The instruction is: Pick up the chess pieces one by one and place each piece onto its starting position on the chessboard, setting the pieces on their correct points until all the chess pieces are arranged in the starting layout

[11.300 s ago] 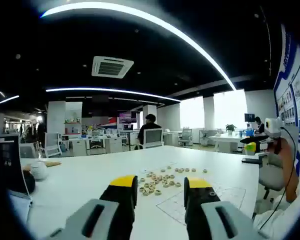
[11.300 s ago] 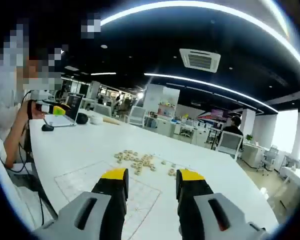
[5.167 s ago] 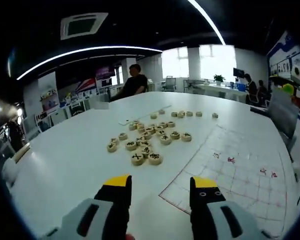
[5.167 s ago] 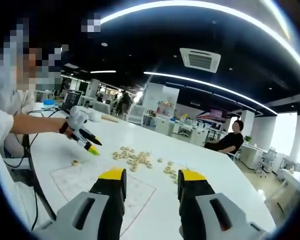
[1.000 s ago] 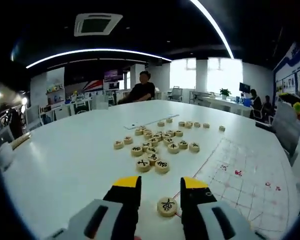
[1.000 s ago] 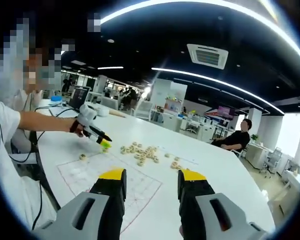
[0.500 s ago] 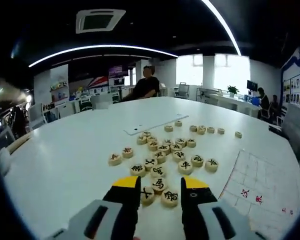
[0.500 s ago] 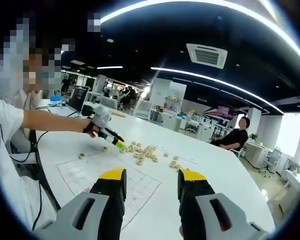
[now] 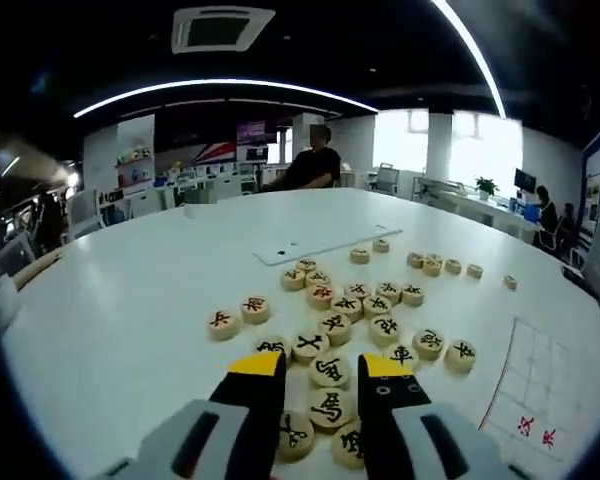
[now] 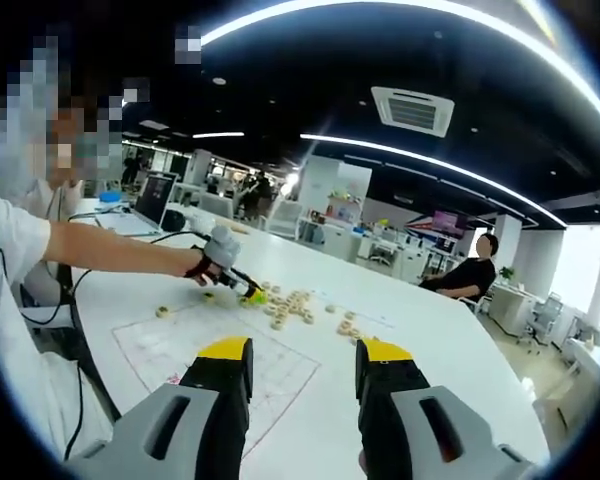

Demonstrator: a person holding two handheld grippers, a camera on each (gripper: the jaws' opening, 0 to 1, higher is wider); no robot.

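Note:
Several round wooden chess pieces [image 9: 335,325] with black and red characters lie in a loose heap on the white table. My left gripper [image 9: 320,372] hovers open low over the near edge of the heap, and one black-marked piece [image 9: 327,407] lies between its jaws, not clamped. A corner of the printed chessboard [image 9: 540,395] shows at the lower right. In the right gripper view, the left gripper [image 10: 242,287] reaches over the heap [image 10: 285,308] in a person's hand. My right gripper [image 10: 305,362] hangs open and empty above the chessboard [image 10: 220,360]. One piece [image 10: 162,311] sits on the board's far-left corner.
A flat white strip [image 9: 315,243] lies beyond the heap. A short row of pieces [image 9: 440,265] sits apart at the right. A laptop [image 10: 158,195] stands at the table's far end. A person [image 10: 475,275] sits on the far side, with office desks behind.
My left gripper has left the board's corner, where a piece lay between its jaws, and moved over the heap of loose pieces. The right gripper has stayed put.

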